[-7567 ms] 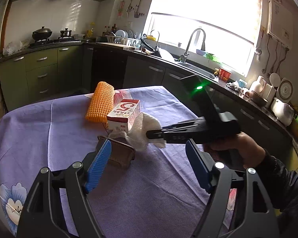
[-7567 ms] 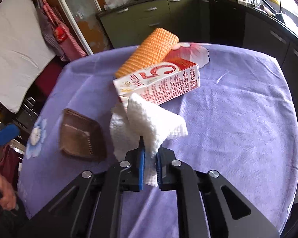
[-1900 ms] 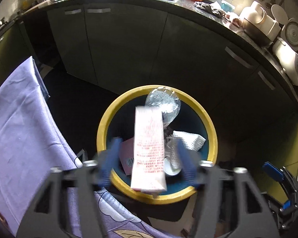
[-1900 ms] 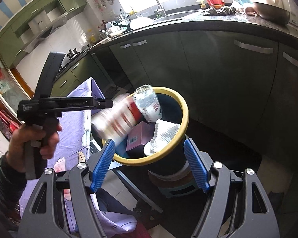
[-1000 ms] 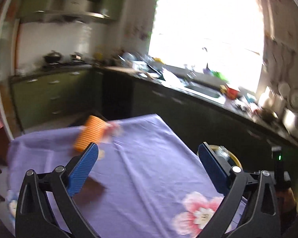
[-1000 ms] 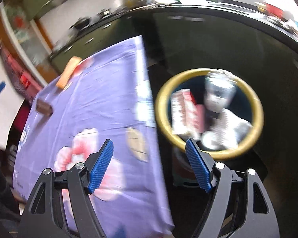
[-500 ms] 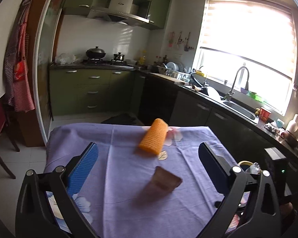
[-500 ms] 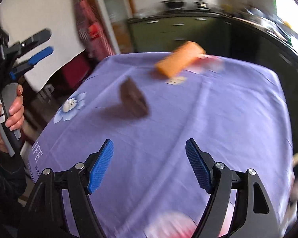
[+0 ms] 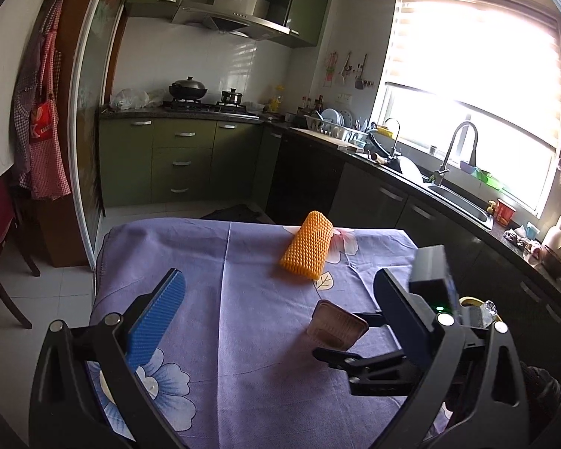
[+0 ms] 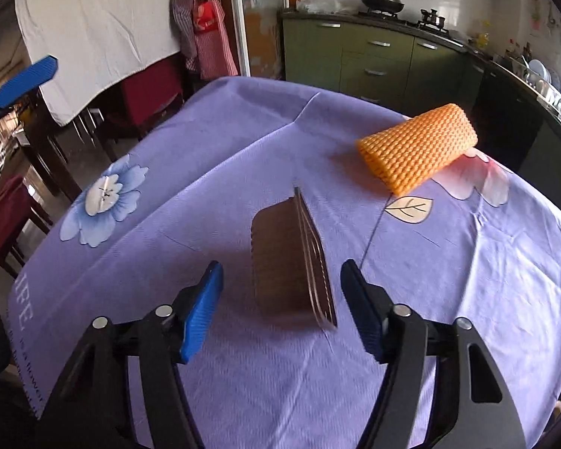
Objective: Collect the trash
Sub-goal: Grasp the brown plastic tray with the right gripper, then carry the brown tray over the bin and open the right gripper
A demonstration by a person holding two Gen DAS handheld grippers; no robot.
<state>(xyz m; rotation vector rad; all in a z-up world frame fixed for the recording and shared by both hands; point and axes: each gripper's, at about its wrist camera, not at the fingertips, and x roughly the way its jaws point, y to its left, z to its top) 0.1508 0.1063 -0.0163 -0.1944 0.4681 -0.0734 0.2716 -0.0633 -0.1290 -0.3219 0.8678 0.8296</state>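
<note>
A brown plastic tray (image 10: 288,262) lies tipped on its side on the purple flowered tablecloth (image 10: 448,299). My right gripper (image 10: 282,312) straddles it. Its jaws are closing, with gaps still showing between the blue pads and the tray. In the left wrist view the tray (image 9: 336,327) sits between the right gripper's (image 9: 338,338) black fingers. An orange foam net sleeve (image 10: 417,147) (image 9: 308,250) lies farther back on the table. My left gripper (image 9: 280,321) hovers over the near side of the table, open and empty.
The yellow-rimmed trash bin (image 9: 467,301) with a clear bottle (image 9: 488,308) in it stands past the table's right edge. Dark cabinets and a sink counter (image 9: 448,194) run along the right. Chairs and a hanging white cloth (image 10: 93,30) are on the other side.
My right gripper has swung in from the bin side, come close over the brown tray and narrowed its jaws around it. My left gripper has shifted only slightly and stays open.
</note>
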